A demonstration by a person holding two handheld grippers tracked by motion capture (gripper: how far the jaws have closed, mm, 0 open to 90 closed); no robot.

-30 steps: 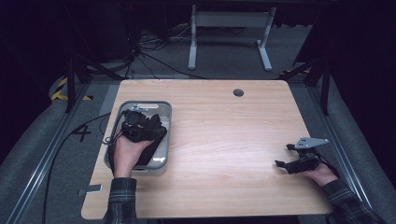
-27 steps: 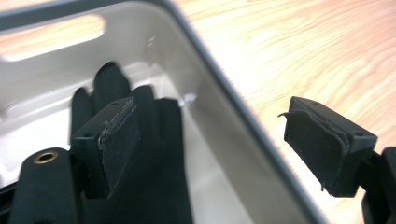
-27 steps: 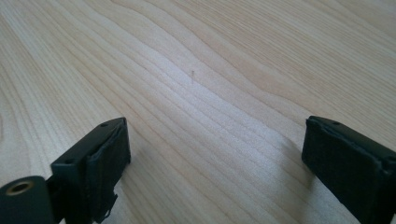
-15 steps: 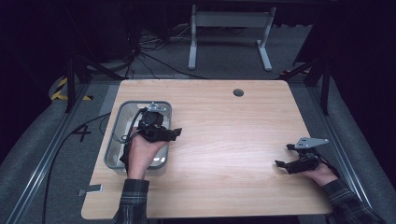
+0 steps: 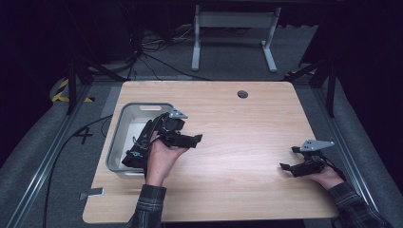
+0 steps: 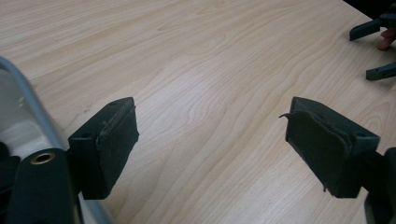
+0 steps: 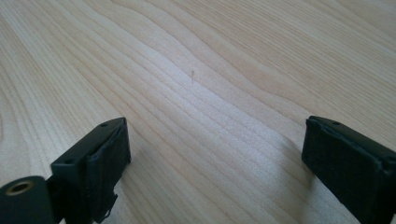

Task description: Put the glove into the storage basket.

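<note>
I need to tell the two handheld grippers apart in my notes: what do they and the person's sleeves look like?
Both the left gripper and right gripper are black with two blocky padded jaws and a grey three-cornered plate on top. The sleeves are dark plaid.

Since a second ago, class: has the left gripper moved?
Yes. The left gripper has swung out of the grey tray toward the table's middle; its open jaws now reach past the tray's right rim.

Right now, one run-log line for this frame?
left gripper: open, empty, beside grey tray | right gripper: open, empty, low over wooden table
</note>
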